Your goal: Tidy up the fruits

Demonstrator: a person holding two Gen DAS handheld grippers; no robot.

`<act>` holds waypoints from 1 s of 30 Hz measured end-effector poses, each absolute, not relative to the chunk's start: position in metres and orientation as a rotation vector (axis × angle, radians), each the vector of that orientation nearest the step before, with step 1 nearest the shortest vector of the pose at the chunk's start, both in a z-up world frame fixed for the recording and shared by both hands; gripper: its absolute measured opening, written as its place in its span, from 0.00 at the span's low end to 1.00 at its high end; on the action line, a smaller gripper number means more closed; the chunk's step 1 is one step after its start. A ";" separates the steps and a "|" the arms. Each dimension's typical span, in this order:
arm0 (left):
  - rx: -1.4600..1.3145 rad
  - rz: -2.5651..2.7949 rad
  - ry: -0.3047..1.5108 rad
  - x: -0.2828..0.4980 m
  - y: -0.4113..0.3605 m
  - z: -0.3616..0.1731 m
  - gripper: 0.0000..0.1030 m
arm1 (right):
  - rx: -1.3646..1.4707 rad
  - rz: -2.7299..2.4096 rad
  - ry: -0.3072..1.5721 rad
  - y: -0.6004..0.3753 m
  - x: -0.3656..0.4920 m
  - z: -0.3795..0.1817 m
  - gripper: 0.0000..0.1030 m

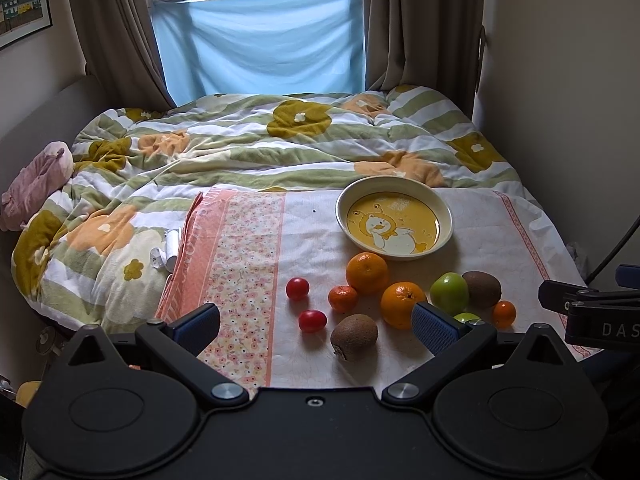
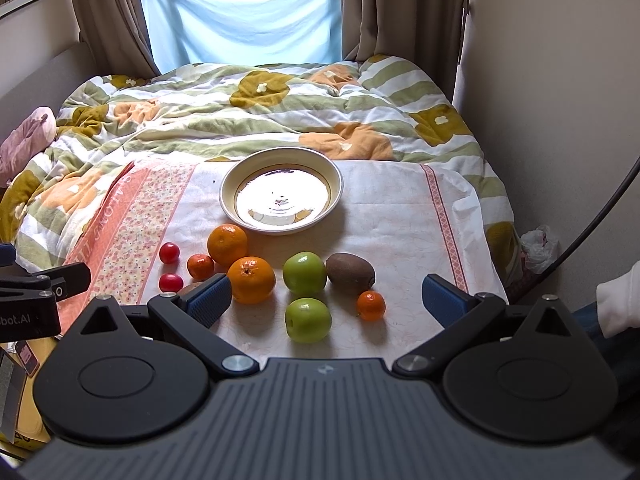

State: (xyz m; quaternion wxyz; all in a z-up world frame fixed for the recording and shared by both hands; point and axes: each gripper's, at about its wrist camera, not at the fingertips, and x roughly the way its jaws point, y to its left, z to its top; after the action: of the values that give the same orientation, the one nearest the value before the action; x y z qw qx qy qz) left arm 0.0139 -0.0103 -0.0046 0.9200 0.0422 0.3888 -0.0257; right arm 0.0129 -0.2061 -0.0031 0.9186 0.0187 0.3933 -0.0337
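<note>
My left claw (image 1: pixel 316 326) gapes wide above a brown fuzzy kiwi (image 1: pixel 354 336). My right claw (image 2: pixel 326 300) is equally wide, a round green apple (image 2: pixel 308 320) lying between its fingers.

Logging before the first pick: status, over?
Left gripper and right gripper open, holding nothing. Plate empty; fruits all on the cloth. Nothing blocks the plate.

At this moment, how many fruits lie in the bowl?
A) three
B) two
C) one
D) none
D: the bowl holds nothing, and all the fruit, such as the large oranges and green apples, sits on the cloth in front of it.
</note>
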 end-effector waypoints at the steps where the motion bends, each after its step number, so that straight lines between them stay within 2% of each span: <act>1: 0.088 -0.056 0.806 0.015 -0.010 -0.006 1.00 | 0.039 -0.070 0.814 -0.205 0.014 -0.005 1.00; 8: 0.130 -0.103 0.839 0.029 -0.010 -0.024 1.00 | 0.065 -0.065 0.861 -0.200 0.032 -0.036 1.00; 18: 0.217 -0.245 0.887 0.060 -0.017 -0.091 1.00 | 0.098 -0.035 0.938 -0.194 0.049 -0.092 1.00; 22: 0.312 -0.318 0.896 0.077 -0.027 -0.126 0.95 | 0.095 -0.037 0.964 -0.192 0.065 -0.120 1.00; 27: 0.377 -0.385 0.904 0.095 -0.036 -0.159 0.93 | 0.103 -0.041 0.990 -0.193 0.082 -0.150 1.00; 30: 0.405 -0.413 0.908 0.103 -0.039 -0.171 0.88 | 0.115 -0.043 1.000 -0.195 0.092 -0.161 1.00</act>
State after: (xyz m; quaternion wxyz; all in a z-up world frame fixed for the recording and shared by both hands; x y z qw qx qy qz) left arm 0.1034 -0.0393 -0.1709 0.8586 0.1927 0.4325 -0.1966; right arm 0.0917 -0.1947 -0.1608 0.8759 0.0553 0.4789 -0.0207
